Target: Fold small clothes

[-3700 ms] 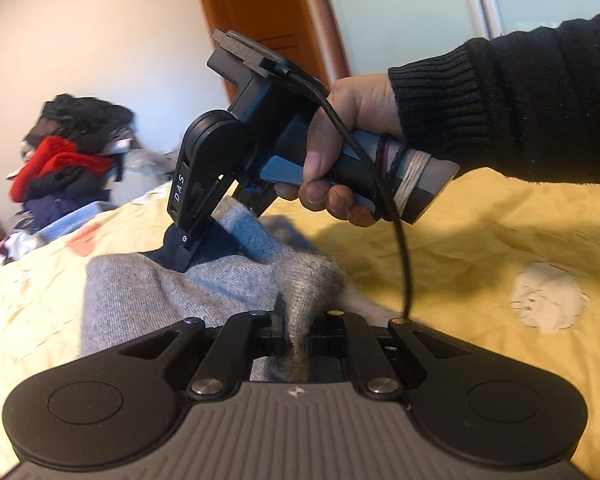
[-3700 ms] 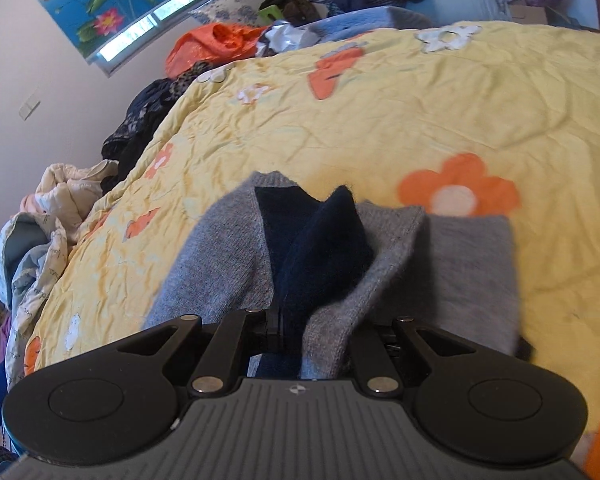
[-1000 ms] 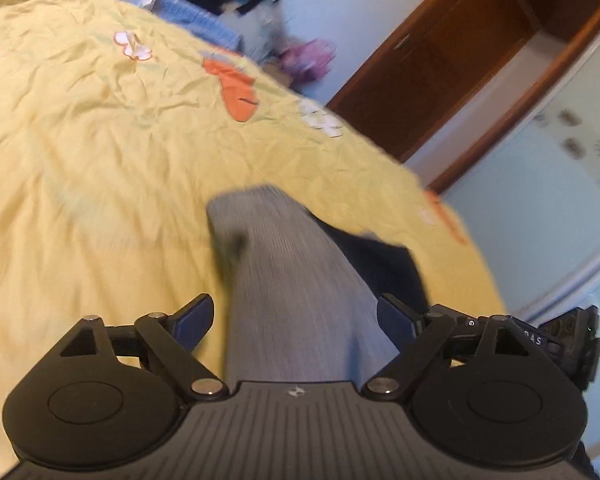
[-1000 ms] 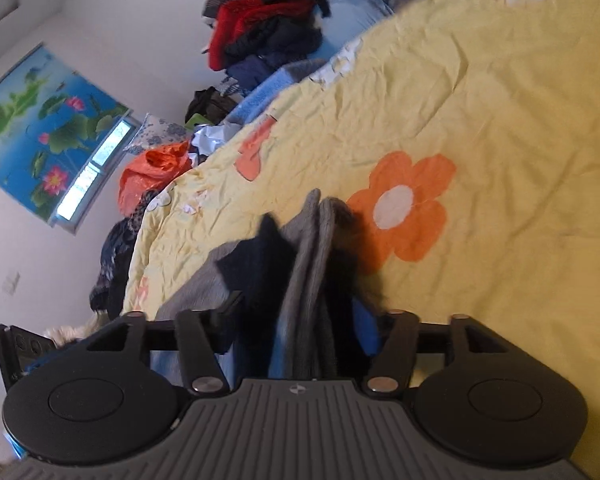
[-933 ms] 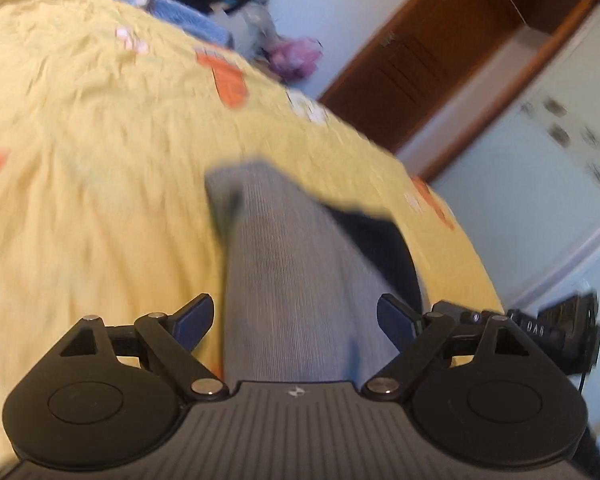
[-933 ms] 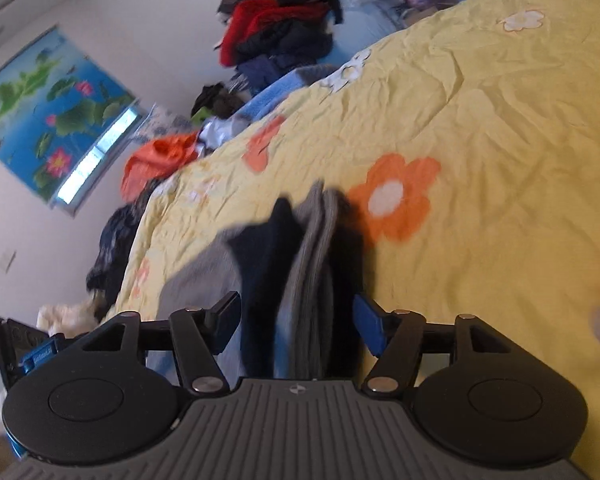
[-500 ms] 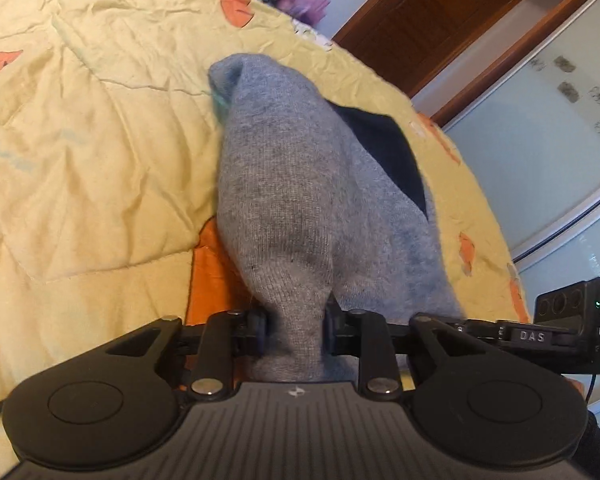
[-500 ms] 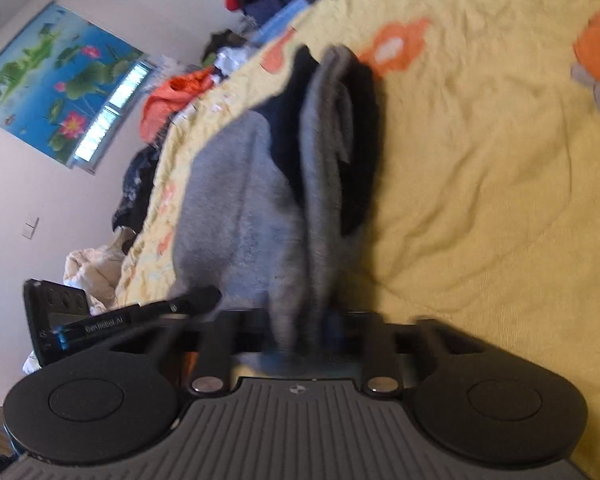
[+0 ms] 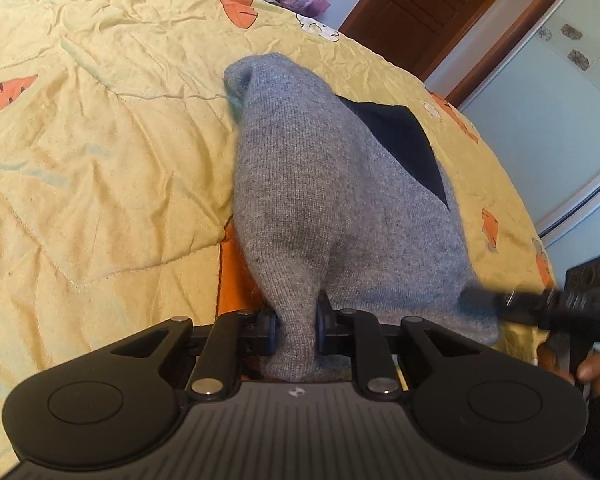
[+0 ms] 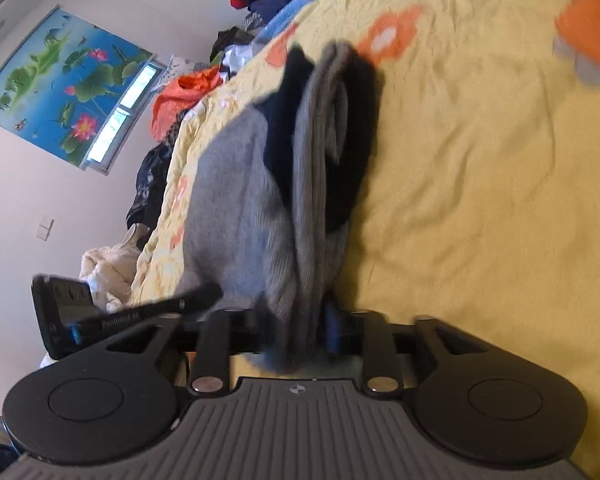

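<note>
We find almost nothing legible. In the right wrist view, pale lettering runs along the black side bar of the left gripper [image 10: 148, 312], but motion blur smears it and we cannot spell it out. Each camera's own grey housing [image 9: 296, 392] carries a small round emblem without letters. On the quilt, the wall picture and the door we read no writing.

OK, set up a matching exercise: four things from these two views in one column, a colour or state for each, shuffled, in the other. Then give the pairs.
1. left gripper
2. bedspread
3. door
4. wall picture

A. brown wood
B. shut on the grey sweater
C. blue with pink flowers
D. yellow with orange flowers

Pairs: 1-B, 2-D, 3-A, 4-C
</note>
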`<state>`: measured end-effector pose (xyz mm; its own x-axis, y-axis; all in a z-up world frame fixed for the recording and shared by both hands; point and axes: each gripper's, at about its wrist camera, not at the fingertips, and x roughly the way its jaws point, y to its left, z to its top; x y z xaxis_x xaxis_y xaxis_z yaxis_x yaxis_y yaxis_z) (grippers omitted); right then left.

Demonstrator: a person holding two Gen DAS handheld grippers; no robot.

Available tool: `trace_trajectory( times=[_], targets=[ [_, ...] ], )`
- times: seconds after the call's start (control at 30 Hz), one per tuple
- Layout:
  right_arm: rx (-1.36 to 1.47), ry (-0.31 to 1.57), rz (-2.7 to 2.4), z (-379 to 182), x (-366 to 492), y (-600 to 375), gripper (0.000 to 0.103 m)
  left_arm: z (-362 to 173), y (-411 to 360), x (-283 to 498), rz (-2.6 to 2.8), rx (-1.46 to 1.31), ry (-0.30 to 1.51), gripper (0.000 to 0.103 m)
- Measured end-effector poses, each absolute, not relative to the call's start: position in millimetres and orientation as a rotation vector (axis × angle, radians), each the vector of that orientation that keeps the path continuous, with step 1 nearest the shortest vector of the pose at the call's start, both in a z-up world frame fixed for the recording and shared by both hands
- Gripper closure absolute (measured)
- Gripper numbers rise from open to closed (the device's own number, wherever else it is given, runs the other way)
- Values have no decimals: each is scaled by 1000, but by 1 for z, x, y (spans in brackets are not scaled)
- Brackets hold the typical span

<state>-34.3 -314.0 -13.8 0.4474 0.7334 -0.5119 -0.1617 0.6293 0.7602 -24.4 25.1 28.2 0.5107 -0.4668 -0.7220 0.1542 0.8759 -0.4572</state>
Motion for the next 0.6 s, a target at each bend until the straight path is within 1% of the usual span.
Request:
trace_trajectory(
  times=[0.07,0.17,0.23,0.3,0.43,0.6],
  targets=[
    [708,869,571,2,-24,-324,49,27,25,-23,-385,-362,967,86],
    [701,779,538,26,1,-329,49,27,25,-24,-384,-364,966,86],
    [663,754,554,39,21,-321,49,27,27,-24,-384,-372,968,86],
    [627,765,573,46,42,-309,46,27,27,-24,-384,-376,967,85],
    [587,798,597,48,73,-288,46,26,28,-24,-386,-385,966,85],
    [582,819,590,47,90,-277,46,25,29,-24,-392,-399,963,85]
  ],
)
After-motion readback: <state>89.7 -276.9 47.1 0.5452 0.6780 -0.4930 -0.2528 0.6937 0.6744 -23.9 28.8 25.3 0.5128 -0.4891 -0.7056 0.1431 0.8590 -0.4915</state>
